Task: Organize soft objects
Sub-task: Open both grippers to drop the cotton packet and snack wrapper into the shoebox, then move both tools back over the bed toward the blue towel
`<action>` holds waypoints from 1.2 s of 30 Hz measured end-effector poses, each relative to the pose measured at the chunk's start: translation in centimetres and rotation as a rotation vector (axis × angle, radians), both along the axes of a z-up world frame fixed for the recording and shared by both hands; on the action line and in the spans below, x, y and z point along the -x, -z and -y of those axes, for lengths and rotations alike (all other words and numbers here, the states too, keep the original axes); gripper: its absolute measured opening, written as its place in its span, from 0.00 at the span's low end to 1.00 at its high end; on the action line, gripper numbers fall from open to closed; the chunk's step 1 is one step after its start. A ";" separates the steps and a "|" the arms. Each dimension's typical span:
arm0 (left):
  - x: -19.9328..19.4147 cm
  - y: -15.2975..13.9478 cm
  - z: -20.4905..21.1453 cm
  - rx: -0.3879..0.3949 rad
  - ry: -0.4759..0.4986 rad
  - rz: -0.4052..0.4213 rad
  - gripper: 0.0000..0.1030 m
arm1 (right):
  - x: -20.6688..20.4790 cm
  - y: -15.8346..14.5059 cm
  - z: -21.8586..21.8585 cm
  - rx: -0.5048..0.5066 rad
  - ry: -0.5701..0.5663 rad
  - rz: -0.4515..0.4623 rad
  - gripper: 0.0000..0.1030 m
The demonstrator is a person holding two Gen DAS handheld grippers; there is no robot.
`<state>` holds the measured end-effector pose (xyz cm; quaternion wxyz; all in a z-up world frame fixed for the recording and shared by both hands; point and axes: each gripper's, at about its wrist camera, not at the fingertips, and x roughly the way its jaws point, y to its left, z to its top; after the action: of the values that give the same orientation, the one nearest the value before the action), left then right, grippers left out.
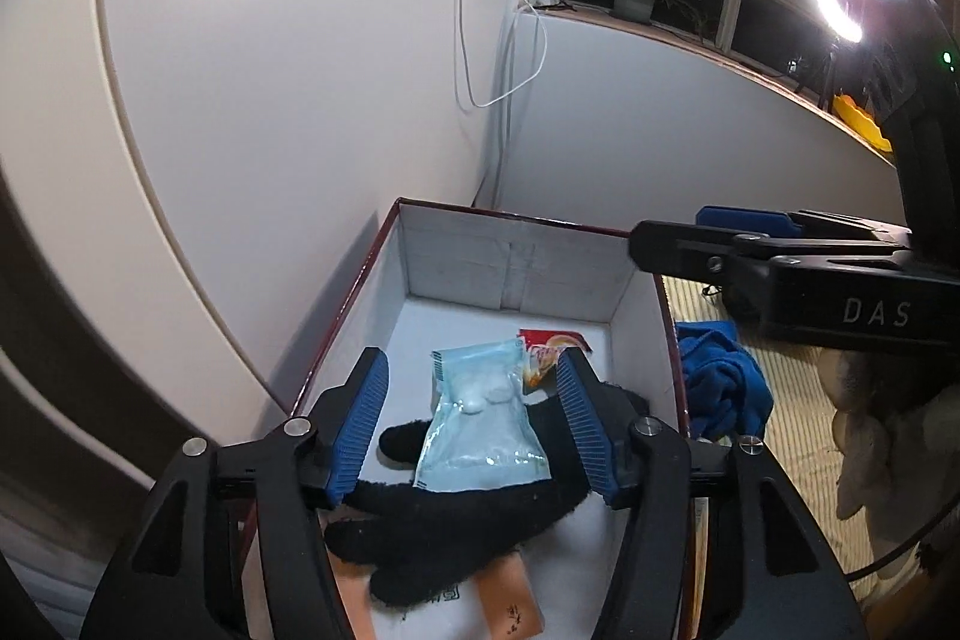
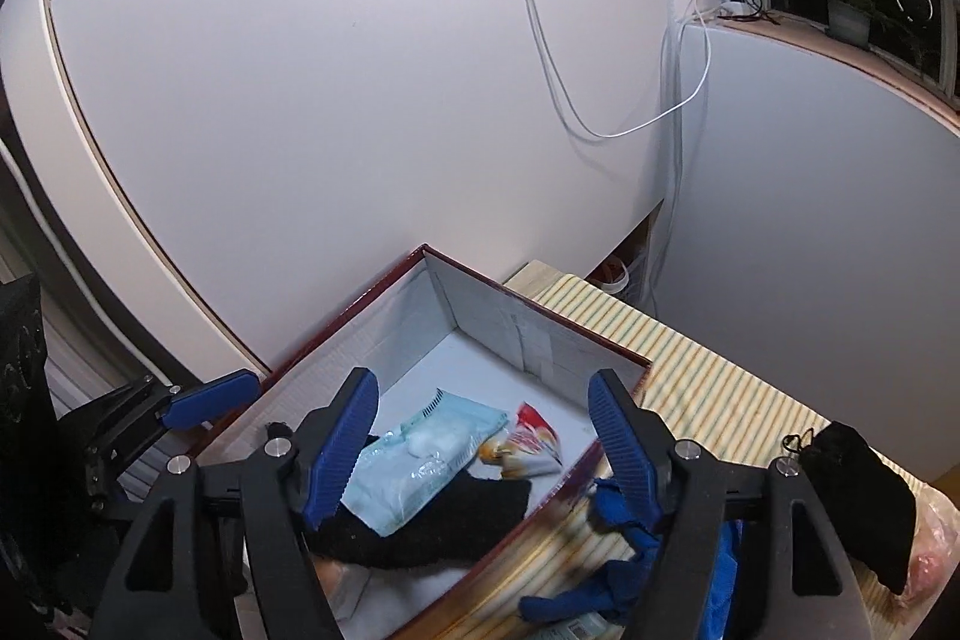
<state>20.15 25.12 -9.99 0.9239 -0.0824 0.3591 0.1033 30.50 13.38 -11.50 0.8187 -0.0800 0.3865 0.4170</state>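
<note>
Both my left gripper and right gripper stood apart, empty; I judged the blue cloth next, pinched mid-fold beside the box

Both wrist views look steeply down, close, into the box.

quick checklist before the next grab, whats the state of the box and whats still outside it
1. Left gripper empty, fingers apart over the box: ok.
2. Right gripper empty, fingers apart: ok.
3. Light blue packet lies in the box on top of the black glove: ok.
4. Red snack wrapper in the box: ok.
5. Blue cloth is outside the box on the striped mat: not ok.
6. Black pouch is also outside, on the mat: not ok.
</note>
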 end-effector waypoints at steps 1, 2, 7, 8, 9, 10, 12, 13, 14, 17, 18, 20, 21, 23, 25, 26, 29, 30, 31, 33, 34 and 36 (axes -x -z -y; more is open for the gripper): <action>0.2 -0.1 0.1 0.004 0.000 0.005 0.56 | 0.0 -0.1 0.4 0.002 0.006 0.004 0.67; 0.2 -0.3 0.1 0.009 0.001 0.009 0.56 | 0.1 -0.2 0.8 0.002 0.011 0.005 0.67; 0.8 -1.2 1.1 0.021 0.022 0.031 0.56 | 0.5 -1.0 3.3 -0.003 0.025 0.008 0.67; 1.1 -1.4 1.4 0.026 0.028 0.038 0.56 | 0.7 -1.3 4.0 -0.003 0.029 0.014 0.67; 1.3 -1.6 1.8 0.033 0.037 0.046 0.56 | 0.9 -1.6 4.9 -0.005 0.037 0.021 0.67; 1.5 -1.8 2.1 0.038 0.044 0.052 0.56 | 1.0 -1.7 5.6 -0.006 0.043 0.023 0.67; 1.8 -2.2 3.1 0.046 0.065 0.065 0.56 | 1.3 -2.1 7.8 -0.016 0.057 0.017 0.67; 1.9 -2.4 3.7 0.050 0.078 0.069 0.56 | 1.6 -2.2 9.0 -0.020 0.067 0.017 0.67; 2.0 -2.6 4.2 0.054 0.090 0.074 0.56 | 1.8 -2.4 10.2 -0.023 0.079 0.019 0.67; 2.3 -3.2 6.2 0.060 0.135 0.088 0.56 | 2.4 -2.8 13.9 -0.029 0.114 0.031 0.67; 2.3 -3.4 6.9 0.063 0.149 0.092 0.56 | 2.6 -2.9 15.3 -0.030 0.129 0.034 0.68; 2.3 -3.5 8.2 0.074 0.176 0.095 0.56 | 2.8 -3.0 18.0 -0.035 0.160 0.033 0.68; 2.2 -3.4 8.7 0.079 0.186 0.097 0.56 | 2.9 -3.1 19.6 -0.040 0.178 0.032 0.68; 2.0 -3.4 9.9 0.088 0.209 0.096 0.56 | 3.0 -3.1 22.0 -0.044 0.210 0.030 0.68; 1.7 -3.2 11.0 0.102 0.225 0.092 0.56 | 3.2 -3.1 24.9 -0.051 0.245 0.027 0.68; 1.5 -3.0 11.6 0.111 0.236 0.089 0.56 | 3.2 -3.1 26.0 -0.054 0.259 0.025 0.68; 0.9 -2.5 13.2 0.125 0.262 0.081 0.56 | 3.1 -3.0 29.4 -0.070 0.295 0.017 0.69; 0.7 -2.3 13.8 0.130 0.270 0.076 0.56 | 3.1 -3.1 30.0 -0.072 0.303 0.016 0.69; 0.4 -2.1 14.4 0.136 0.280 0.070 0.56 | 3.0 -3.0 30.9 -0.075 0.316 0.014 0.69; 0.0 -1.8 15.5 0.136 0.291 0.063 0.56 | 2.5 -2.7 32.8 -0.081 0.344 0.008 0.69; -0.3 -1.7 16.1 0.134 0.301 0.055 0.56 | 2.3 -2.4 33.5 -0.081 0.355 0.004 0.69; -0.9 -1.5 17.0 0.144 0.314 0.044 0.56 | 1.7 -1.7 34.7 -0.082 0.375 -0.016 0.69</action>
<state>21.02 8.14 -8.51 0.9280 -0.0934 0.3539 -0.0700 28.78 -21.33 -9.77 0.8817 0.0302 0.3837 0.2731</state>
